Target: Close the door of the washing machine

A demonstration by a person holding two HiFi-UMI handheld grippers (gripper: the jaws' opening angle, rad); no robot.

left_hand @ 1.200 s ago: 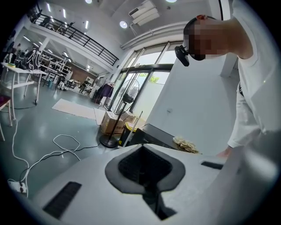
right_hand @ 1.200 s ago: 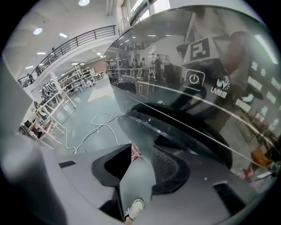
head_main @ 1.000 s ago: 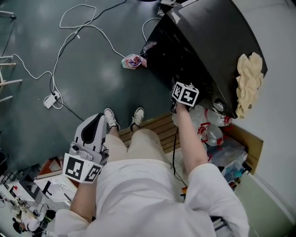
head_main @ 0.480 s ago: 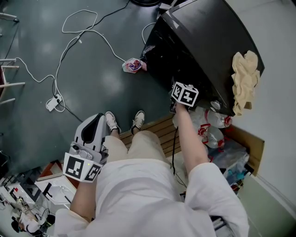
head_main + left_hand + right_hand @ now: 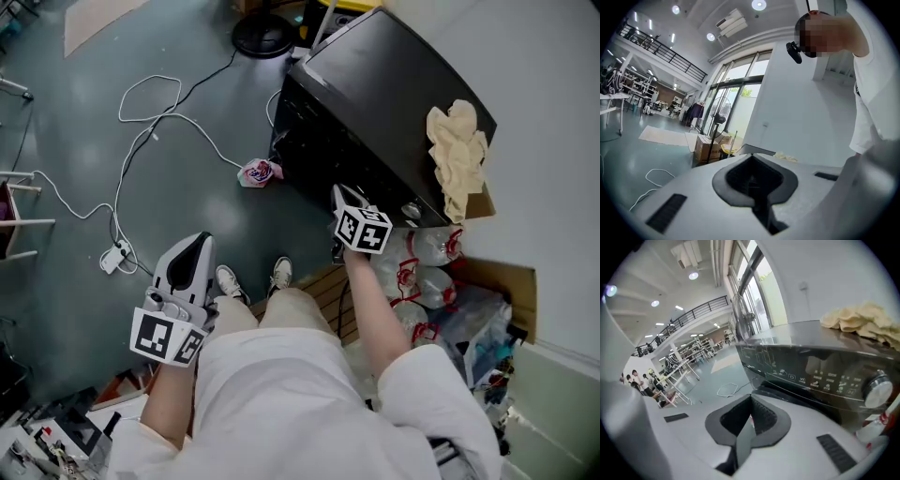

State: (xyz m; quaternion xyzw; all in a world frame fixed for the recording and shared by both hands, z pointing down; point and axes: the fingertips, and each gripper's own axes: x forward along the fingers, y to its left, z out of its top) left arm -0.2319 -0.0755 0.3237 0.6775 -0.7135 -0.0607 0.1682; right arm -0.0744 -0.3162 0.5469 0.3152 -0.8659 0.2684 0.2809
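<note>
The washer [image 5: 394, 94] is black and stands just in front of the right claw [image 5: 750, 409]. Its door is on the dark front face, and no view shows it well enough to tell how it stands. The right claw points down at a slant toward that front. It is near the panel [image 5: 820, 378] and the round knob [image 5: 877, 391] but not touching them. This claw is clenched, with its two jaws pressed together and nothing between them. A pale cloth [image 5: 457, 150] lies on top of the washer, up and to the right of this claw. Bottles [image 5: 424, 255] lie in a heap just to its right. A pink wrapper [image 5: 259, 172] sits on the floor to its left, by the washer's corner. The left claw [image 5: 192, 251] is well apart from the washer, just to the left of the person's shoes [image 5: 230, 279]. It is clenched too, with its jaws together and nothing in them. A white cable [image 5: 150, 117] loops over the floor ahead of it.
</note>
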